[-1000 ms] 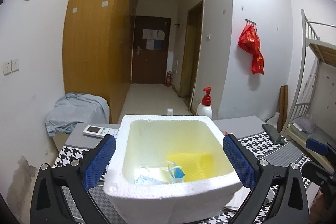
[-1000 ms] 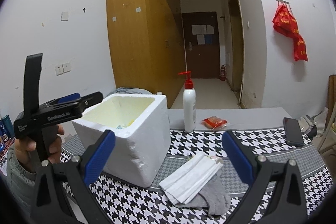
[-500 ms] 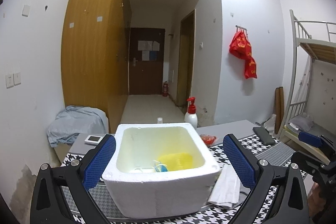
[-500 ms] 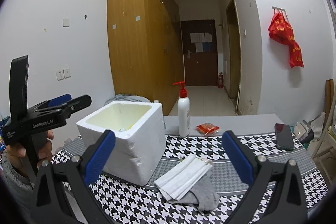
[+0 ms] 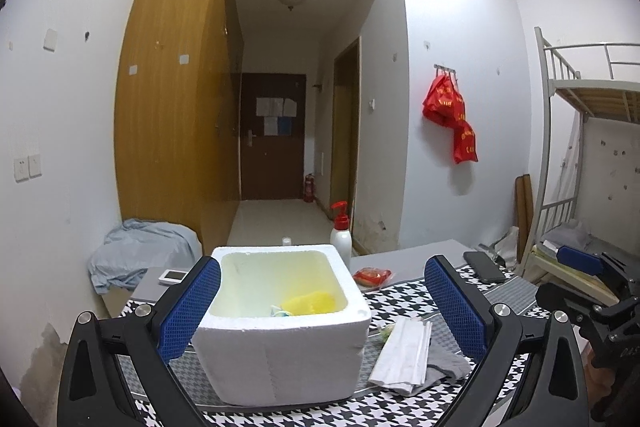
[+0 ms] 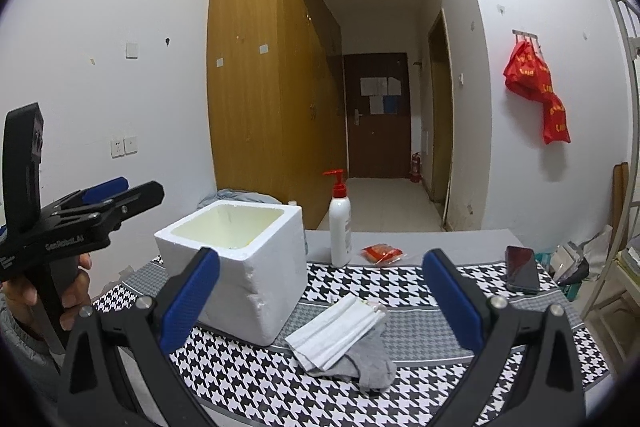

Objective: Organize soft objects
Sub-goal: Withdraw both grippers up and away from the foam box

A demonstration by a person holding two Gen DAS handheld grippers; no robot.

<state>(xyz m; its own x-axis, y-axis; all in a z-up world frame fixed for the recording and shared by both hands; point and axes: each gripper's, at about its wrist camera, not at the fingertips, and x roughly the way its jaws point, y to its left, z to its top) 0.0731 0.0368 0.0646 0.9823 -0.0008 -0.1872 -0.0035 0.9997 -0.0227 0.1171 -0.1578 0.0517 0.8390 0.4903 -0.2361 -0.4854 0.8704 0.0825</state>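
A white foam box stands on the houndstooth tablecloth. Inside it lie a yellow soft item and a blue-trimmed face mask. To the right of the box a stack of white face masks rests on a grey sock. My left gripper is open, held back from the box, nothing between its fingers. My right gripper is open above the masks and sock, clear of them.
A white pump bottle with a red top stands behind the box, with a red packet and a dark phone on the table. A remote lies at the left. A bunk bed is at the right.
My left gripper has pulled back and up from the foam box, which now looks smaller. The right gripper has drawn back a little too. Both stay open.
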